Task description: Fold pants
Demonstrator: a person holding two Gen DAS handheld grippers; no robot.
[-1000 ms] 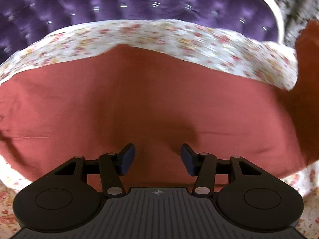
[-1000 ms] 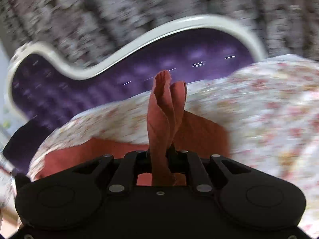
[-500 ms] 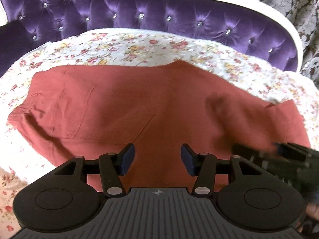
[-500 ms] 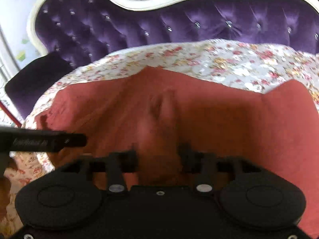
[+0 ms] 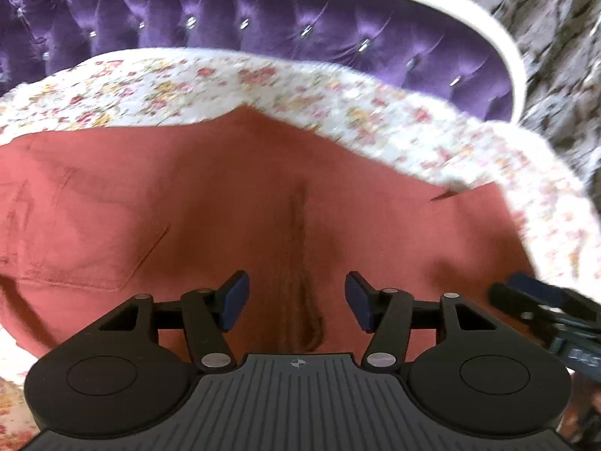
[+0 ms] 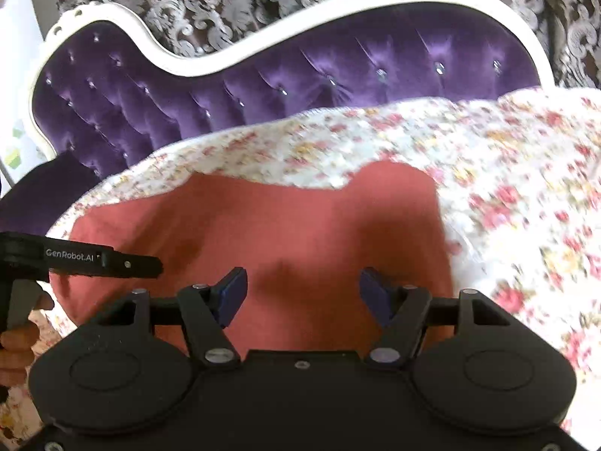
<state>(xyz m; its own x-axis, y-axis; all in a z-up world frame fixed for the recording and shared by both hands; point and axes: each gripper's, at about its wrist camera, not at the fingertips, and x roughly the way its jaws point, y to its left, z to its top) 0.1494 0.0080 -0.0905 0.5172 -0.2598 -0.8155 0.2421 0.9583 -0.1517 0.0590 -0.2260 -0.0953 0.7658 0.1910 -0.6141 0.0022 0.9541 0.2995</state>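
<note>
Rust-red pants (image 5: 188, 206) lie spread flat on a floral bedsheet (image 5: 300, 86). My left gripper (image 5: 296, 289) hovers low over them and its jaws are opening. A raised crease of the cloth runs between its fingers, and the pads do not press it. Over the right part of the pants (image 6: 300, 218) my right gripper (image 6: 302, 285) stands open with only flat cloth under the gap. Each gripper shows in the other's view: the right gripper (image 5: 526, 293) at the right edge, the left gripper (image 6: 150, 263) at the left.
A purple tufted headboard (image 6: 300, 75) with a white frame rises behind the sheet (image 6: 507, 188). Patterned wallpaper lies beyond it. A person's hand (image 6: 15, 342) grips the left tool's handle at the left edge.
The right gripper let go of the bunched pants cloth it held up and sank toward the bed. The cloth now lies flat. The left jaws stand a little wider.
</note>
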